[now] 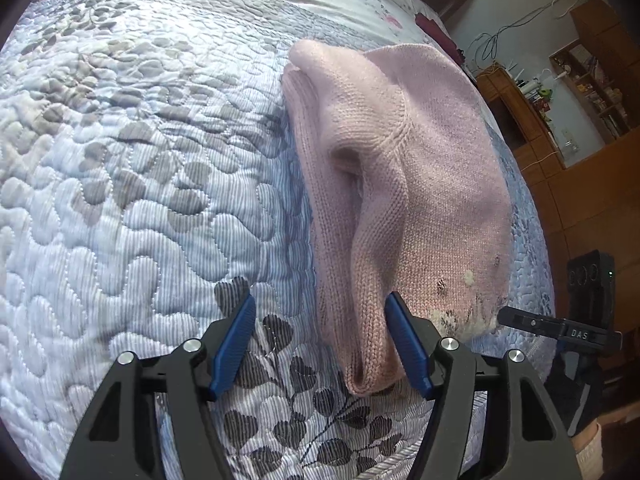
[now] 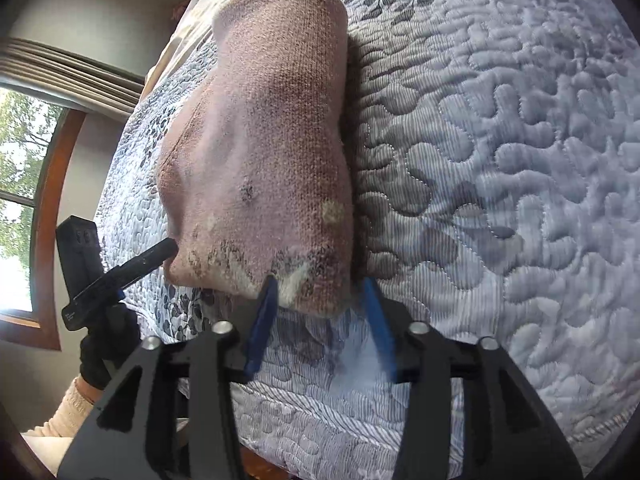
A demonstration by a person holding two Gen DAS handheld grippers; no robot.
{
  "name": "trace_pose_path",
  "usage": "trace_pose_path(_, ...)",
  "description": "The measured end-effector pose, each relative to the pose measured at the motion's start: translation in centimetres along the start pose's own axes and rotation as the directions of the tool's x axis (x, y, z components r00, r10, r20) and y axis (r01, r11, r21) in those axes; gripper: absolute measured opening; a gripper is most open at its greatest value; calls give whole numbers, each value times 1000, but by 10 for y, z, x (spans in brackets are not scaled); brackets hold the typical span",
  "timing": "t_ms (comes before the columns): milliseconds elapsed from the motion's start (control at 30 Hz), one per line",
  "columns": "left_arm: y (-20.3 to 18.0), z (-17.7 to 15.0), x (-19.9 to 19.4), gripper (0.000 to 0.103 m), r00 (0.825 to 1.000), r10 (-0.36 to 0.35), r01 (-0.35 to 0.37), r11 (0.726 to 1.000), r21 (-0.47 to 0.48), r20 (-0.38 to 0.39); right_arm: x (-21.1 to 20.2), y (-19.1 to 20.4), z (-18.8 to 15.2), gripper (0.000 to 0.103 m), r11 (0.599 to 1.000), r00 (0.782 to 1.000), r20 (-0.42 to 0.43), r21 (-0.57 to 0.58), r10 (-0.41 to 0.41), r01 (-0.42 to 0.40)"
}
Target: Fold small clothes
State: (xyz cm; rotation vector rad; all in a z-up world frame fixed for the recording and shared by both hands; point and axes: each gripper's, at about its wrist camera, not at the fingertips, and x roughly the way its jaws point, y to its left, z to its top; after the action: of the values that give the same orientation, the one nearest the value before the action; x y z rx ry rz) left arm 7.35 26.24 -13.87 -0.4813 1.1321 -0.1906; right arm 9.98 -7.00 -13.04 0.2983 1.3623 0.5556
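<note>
Right now the pink knit sweater (image 1: 400, 184) lies folded on the quilted bedspread (image 1: 120, 160), right of middle in the left view. It looks soft, light and floppy, so a thick folded edge near the bottom seems best to grab. Both the left gripper (image 1: 320, 344) and right gripper (image 2: 320, 320) are spread wide, holding nothing. Nothing blocks them; wooden shelves (image 1: 560, 92) stand far off, upper right.

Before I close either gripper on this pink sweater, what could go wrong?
1. The left gripper is open beside a thick rolled fold of the pink sweater; closing may grab only some layers and undo the fold.
2. The right gripper is open at the patterned hem corner; a shallow pinch could slip.
3. The quilt lies directly beneath and might get pinched too.
</note>
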Motion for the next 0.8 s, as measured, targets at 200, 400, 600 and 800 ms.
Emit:
trace_pose_path(200,-35,-18,-41,78,993,107,-108,993,43,43,-45,35,-26,85,984,981,112,-66,-160,168)
trace_pose_path(400,-60,-33,-68,82,982,176,-181,981,69,74,-63,70,-53,90,945,942,172,-108,-288,309)
trace_pose_path(600,-71,-52,-95,85,971,217,-222,974,48,99,-81,98,-74,92,916,912,212,-122,-351,381)
trace_pose_path(800,-86,-61,-120,87,953,264,-279,956,94,150,-98,115,-84,97,895,886,249,-123,-391,429)
